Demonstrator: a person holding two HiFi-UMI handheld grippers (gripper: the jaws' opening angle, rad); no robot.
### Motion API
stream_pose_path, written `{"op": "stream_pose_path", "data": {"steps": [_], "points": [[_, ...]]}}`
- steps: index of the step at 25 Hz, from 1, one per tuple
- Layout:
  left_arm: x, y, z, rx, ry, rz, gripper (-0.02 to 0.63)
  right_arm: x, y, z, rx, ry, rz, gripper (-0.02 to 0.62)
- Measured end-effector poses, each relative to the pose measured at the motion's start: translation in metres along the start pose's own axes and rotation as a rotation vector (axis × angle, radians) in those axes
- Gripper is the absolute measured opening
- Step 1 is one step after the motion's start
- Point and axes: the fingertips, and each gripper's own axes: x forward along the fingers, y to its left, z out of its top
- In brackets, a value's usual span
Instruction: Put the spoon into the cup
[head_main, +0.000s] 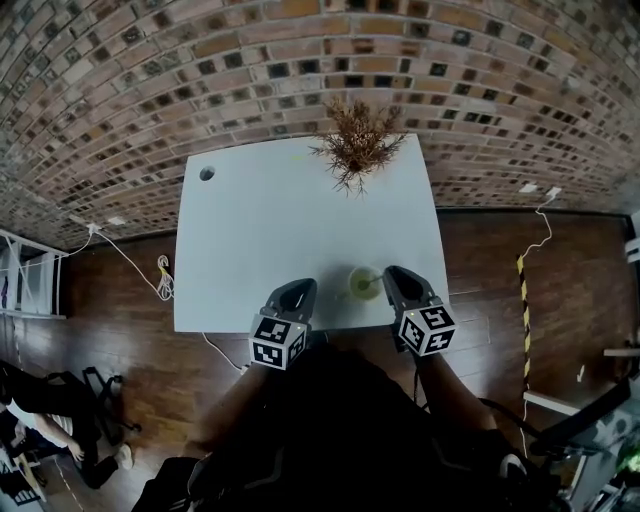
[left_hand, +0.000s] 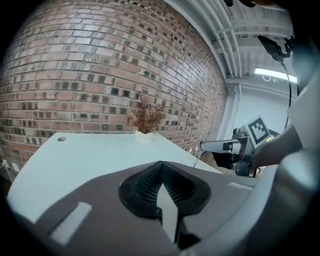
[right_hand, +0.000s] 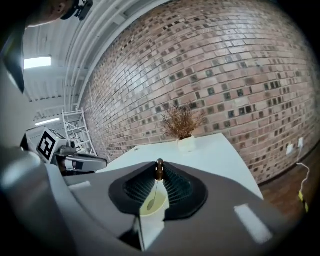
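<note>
White table (head_main: 260, 230) against a brick wall (head_main: 300, 60), on a dark wooden floor (head_main: 520, 260). A dried plant (head_main: 357, 148) in a pale pot stands at the far edge, well ahead of both tongs. Left tongs (left_hand: 162, 165): tips together, nothing between them, at the near table edge. Right tongs (right_hand: 159, 165): clamped on the brown handle end of the spoon (right_hand: 151, 202), which hangs bowl-down over the yellow-green cup (head_main: 363, 283). The cup stands between the two tongs, just beside the right pair.

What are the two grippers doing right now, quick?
Left gripper: closed, nothing in it.
Right gripper: closed on the spoon.
</note>
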Motion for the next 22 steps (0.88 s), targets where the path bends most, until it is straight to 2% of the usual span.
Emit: {"op": "stream_pose_path", "data": {"steps": [3,8,11,17,18,20,22], "points": [[0.006,-0.003,-0.008,0.025,0.033,-0.035,-0.006,0.005,0.000,-0.006,0.014,0.008,0.000,0.052],[0.014,0.001,-0.024,0.038,0.072,-0.034,-0.006,0.011,-0.004,-0.019,0.013,0.031,-0.003,0.054],[0.016,0.000,-0.030,0.078,0.094,-0.052,-0.006,0.014,-0.003,-0.026,-0.004,0.055,-0.008,0.054],[0.014,0.013,-0.034,0.051,0.099,-0.004,-0.006,0.019,-0.001,-0.037,0.030,0.069,0.013,0.057],[0.014,0.012,-0.032,0.045,0.095,-0.001,-0.006,0.019,-0.002,-0.037,0.032,0.073,0.013,0.062],[0.014,0.006,-0.031,0.047,0.090,-0.012,-0.006,0.018,-0.003,-0.040,0.029,0.082,0.018,0.126],[0.014,-0.002,-0.031,0.064,0.088,-0.028,-0.006,0.017,-0.004,-0.041,0.014,0.091,0.023,0.154]]}}
